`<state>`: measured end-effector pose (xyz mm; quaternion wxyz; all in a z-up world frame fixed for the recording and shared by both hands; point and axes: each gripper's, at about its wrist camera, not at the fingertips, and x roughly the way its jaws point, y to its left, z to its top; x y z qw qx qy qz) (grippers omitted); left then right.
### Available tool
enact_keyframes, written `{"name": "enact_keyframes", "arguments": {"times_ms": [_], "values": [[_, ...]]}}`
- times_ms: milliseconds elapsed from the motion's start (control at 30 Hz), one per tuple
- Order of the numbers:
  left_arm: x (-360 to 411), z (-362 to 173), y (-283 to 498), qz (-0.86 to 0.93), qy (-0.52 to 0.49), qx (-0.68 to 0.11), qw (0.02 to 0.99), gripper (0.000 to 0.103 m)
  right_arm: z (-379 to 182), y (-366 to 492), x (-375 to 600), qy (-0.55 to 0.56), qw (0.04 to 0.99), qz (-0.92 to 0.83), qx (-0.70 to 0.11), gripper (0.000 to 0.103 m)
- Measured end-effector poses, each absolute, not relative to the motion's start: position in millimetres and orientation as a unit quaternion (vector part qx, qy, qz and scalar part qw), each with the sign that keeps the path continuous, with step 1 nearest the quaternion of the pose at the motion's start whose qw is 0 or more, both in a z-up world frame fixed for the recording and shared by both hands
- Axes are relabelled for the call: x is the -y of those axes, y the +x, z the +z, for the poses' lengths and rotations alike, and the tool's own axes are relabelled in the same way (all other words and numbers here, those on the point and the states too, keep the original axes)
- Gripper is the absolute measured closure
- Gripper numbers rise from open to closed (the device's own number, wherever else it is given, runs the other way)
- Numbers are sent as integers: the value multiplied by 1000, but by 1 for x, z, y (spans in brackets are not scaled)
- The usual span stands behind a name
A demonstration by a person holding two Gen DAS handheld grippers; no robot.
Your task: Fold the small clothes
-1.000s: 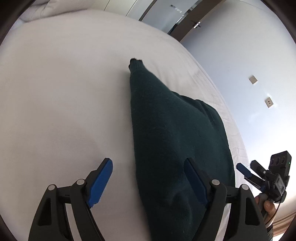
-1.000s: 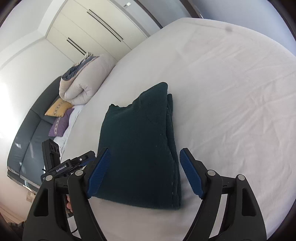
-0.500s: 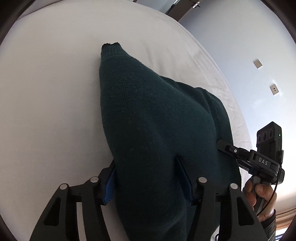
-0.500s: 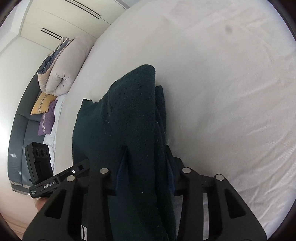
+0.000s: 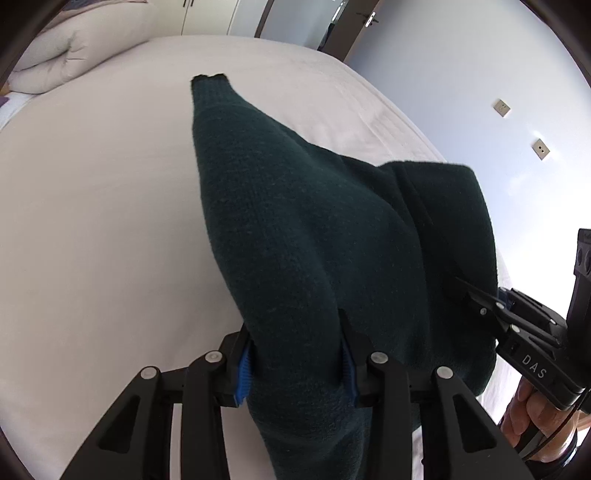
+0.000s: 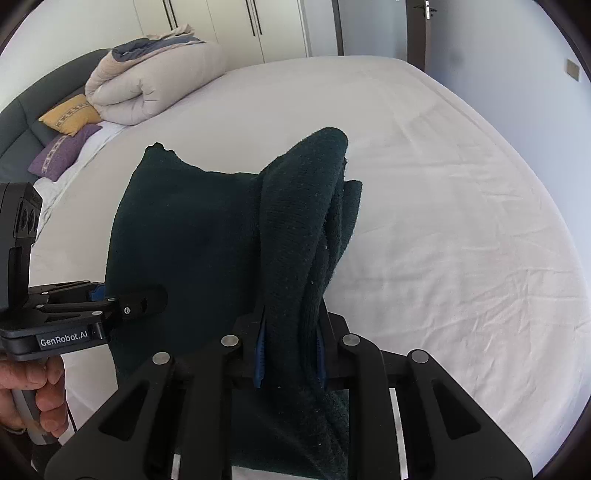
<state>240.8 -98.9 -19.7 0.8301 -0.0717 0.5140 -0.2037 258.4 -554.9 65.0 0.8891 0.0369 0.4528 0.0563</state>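
Between the blue pads of the left gripper [image 5: 297, 363] sits a thick bunch of the dark green sweater [image 5: 314, 236]; jaws closing, pads pressed into the knit on both sides. Right gripper [image 6: 290, 354] likewise closing on a narrower gathered fold of the same sweater, pads tight against it, layered edges showing just above the pinch.

Sweater hangs between the two grippers, near edge raised off the bed [image 6: 461, 229]; each pinched corner forms a ridge running away from its gripper. From the left wrist view, the ridge tapers to a cuff-like end [image 5: 209, 79] lying far out on the sheet. From the right wrist view, a rounded peak of folded knit [image 6: 328, 142] stands up, with the flat body of the garment spreading to the left of it and resting on the sheet at its far edge.

Each gripper shows in the other's view, gripping the sweater's edge: a hand [image 5: 535, 413] around the right handle at lower right, a hand [image 6: 33, 395] around the left handle at lower left.

Bed covered in a white sheet, lightly creased on the right side. Rolled beige duvet [image 6: 155, 81] at the head of the bed, with a yellow cushion [image 6: 70, 118] and a purple cushion [image 6: 62, 153] beside it against a dark headboard [image 6: 22, 122]. White wardrobe doors [image 6: 236, 26] behind; pale wall with two switch plates [image 5: 521, 127] to the right
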Motion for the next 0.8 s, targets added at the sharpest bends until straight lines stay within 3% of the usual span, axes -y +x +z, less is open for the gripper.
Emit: {"name": "enact_keyframes", "arguments": {"times_ms": [233, 433, 800], "values": [[36, -5, 150, -185, -32, -505, 843, 63, 76, 157, 488, 59, 885, 104, -450, 84], [-16, -21, 101, -162, -61, -520, 836, 63, 60, 94, 430, 79, 873, 138, -460, 84], [-28, -36, 107, -160, -69, -525, 833, 63, 57, 63, 391, 67, 866, 155, -471, 84]]}}
